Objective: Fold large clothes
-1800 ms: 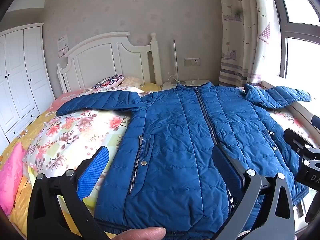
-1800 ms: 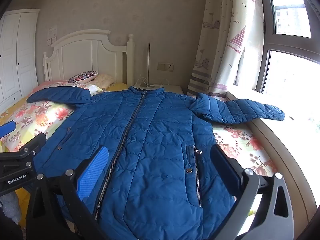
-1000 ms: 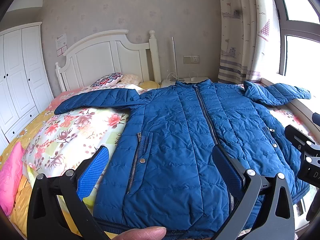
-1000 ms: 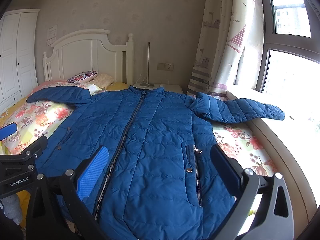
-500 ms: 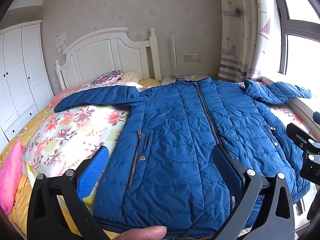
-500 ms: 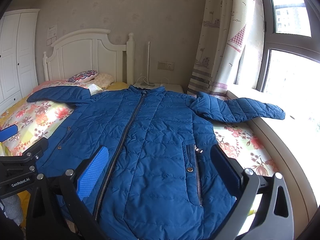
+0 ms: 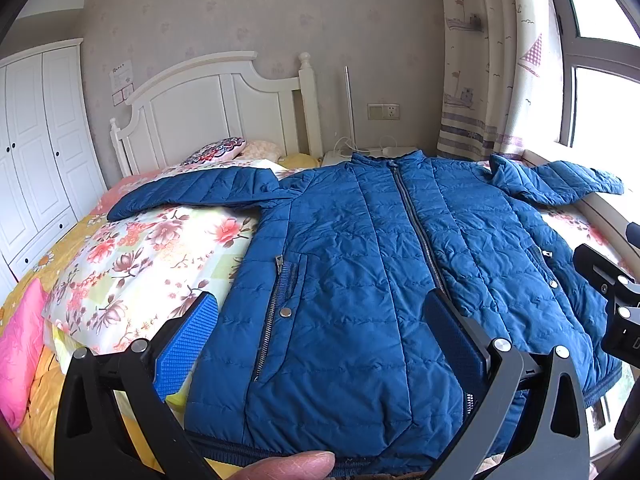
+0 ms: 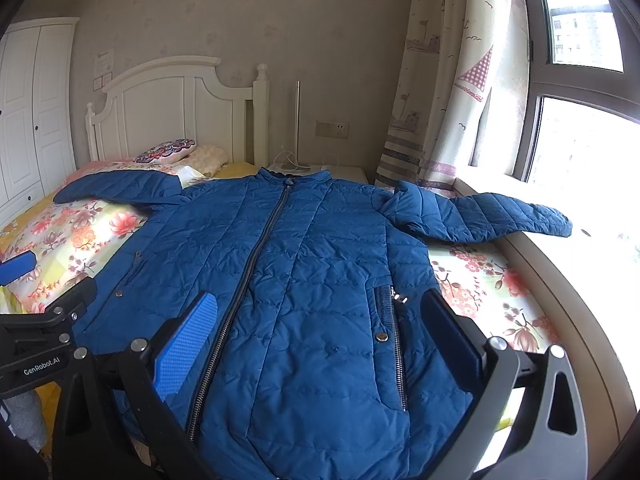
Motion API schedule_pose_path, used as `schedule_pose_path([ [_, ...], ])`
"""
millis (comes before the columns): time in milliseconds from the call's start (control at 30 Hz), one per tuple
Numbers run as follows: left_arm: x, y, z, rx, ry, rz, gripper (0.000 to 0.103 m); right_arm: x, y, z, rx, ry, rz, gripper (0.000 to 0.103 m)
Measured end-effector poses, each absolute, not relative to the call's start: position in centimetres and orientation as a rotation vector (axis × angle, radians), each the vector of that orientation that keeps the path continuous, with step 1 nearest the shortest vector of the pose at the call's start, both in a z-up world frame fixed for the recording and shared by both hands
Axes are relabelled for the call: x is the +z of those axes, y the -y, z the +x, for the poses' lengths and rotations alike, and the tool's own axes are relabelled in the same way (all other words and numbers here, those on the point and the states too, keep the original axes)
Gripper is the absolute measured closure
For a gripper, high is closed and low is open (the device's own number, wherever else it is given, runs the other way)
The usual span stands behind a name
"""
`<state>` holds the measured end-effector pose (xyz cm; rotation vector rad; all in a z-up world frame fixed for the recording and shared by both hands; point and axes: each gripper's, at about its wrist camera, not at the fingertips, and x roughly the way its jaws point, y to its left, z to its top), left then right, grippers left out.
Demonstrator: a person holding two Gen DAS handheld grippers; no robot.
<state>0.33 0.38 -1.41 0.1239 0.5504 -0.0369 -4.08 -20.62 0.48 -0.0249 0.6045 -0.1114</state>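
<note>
A large blue quilted jacket [image 7: 360,264] lies flat, front up and zipped, on the floral bedspread [image 7: 152,252]. It also shows in the right wrist view [image 8: 304,280]. Its left sleeve [image 7: 196,194] stretches over the bed. Its right sleeve [image 8: 488,216] reaches the window sill. My left gripper [image 7: 320,340] is open and empty, held above the jacket's lower left front near the hem. My right gripper [image 8: 320,340] is open and empty above the lower right front. Each gripper shows at the edge of the other's view.
A white headboard [image 7: 216,108] and pillows [image 7: 218,148] stand at the far end. A white wardrobe [image 7: 36,152] is at the left. A curtain [image 8: 444,80] and window sill [image 8: 560,288] run along the right. A pink cloth [image 7: 20,352] lies at the bed's left edge.
Both grippers stay open. The left wrist view has shifted slightly, with the jacket sitting a little lower in frame. The right wrist view is nearly unchanged.
</note>
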Motion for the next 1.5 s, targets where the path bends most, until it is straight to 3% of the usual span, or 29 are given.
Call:
schedule_pose_path([
  [1133,-0.6,-0.4,-0.3,-0.039,-0.527,0.129,0.004,1.2,20.2,-4.2,-0.107,-0.594,-0.023,0.002],
  [1500,-2.9,0.4,2.7,-0.049,-0.596,0.145,0.004,-1.7,22.3,-2.1,-0.071,-0.665,0.029,0.002],
])
